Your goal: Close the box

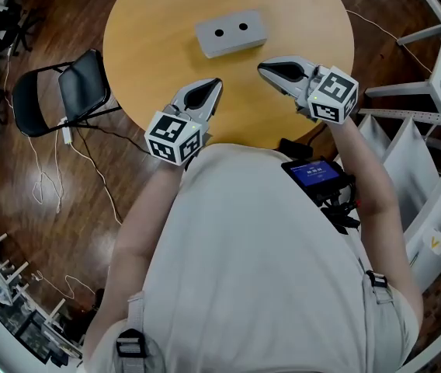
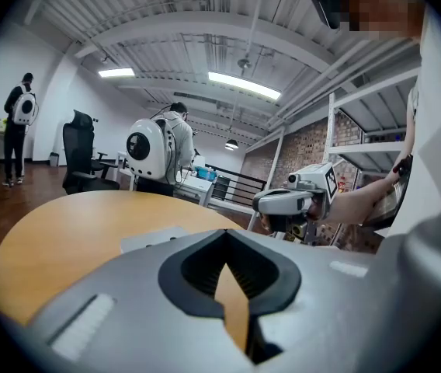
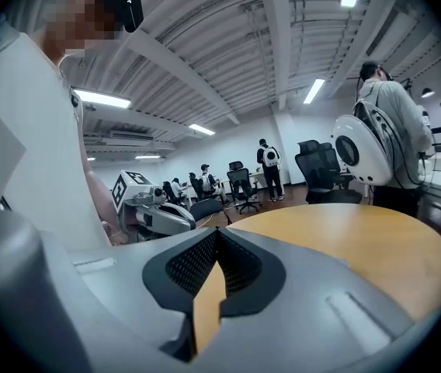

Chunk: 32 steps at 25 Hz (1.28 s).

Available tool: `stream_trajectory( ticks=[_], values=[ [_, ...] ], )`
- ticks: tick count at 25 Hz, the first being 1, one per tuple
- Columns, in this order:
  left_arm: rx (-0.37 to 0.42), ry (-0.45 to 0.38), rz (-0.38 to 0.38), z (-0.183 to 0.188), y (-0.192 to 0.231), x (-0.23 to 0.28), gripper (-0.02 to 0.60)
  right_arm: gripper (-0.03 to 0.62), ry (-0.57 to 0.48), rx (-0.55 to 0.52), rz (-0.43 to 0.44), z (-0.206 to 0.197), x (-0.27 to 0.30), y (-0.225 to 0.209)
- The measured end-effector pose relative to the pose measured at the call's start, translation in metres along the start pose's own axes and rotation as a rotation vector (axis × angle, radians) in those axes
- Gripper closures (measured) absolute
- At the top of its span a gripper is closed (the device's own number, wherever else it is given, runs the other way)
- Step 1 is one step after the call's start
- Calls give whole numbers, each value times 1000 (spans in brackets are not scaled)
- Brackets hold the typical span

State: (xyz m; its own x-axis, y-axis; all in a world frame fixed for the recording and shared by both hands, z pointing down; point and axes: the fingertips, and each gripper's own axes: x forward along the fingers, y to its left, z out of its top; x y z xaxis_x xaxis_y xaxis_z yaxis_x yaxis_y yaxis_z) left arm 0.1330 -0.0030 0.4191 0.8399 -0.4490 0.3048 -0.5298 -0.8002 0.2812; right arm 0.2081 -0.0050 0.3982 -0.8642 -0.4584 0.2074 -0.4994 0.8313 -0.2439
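Note:
A grey oblong box [image 1: 230, 33] with two dark round holes in its top lies on the round wooden table [image 1: 151, 29], its lid down. Both grippers hover over the table's near edge, short of the box and apart from it. My left gripper [image 1: 214, 84] is shut and holds nothing. My right gripper [image 1: 262, 67] is also shut and empty. In the left gripper view the jaws [image 2: 224, 231] meet at the tip; the box [image 2: 154, 238] shows just beyond, and the right gripper [image 2: 283, 202] to the right. The right gripper view shows its jaws [image 3: 217, 231] closed, with the left gripper [image 3: 162, 217] behind.
A black folding chair [image 1: 73, 92] stands left of the table, with cables [image 1: 50, 177] on the wooden floor. White shelving [image 1: 438, 92] rises at the right. A small screen device [image 1: 314, 173] hangs at the person's waist. People with white backpacks [image 2: 158, 150] stand further off.

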Motion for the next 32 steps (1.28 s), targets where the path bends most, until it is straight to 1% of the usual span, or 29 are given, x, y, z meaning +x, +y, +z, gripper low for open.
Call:
stream_trajectory(
  ticks=[8,18,24,32],
  values=[
    [5,-14,23,3,1,-4,581,594,-33,-19,24,15,4,3],
    [4,-3,30,2,2,-4,581,594,-32,-17,43,9,8,8],
    [-4,3,24,-2,0,-2,581,594,-31,-10,34,9,5,6],
    [0,3,21,-4,-3,-3,581,594,-25,-32,39,11,7,9]
  ],
)
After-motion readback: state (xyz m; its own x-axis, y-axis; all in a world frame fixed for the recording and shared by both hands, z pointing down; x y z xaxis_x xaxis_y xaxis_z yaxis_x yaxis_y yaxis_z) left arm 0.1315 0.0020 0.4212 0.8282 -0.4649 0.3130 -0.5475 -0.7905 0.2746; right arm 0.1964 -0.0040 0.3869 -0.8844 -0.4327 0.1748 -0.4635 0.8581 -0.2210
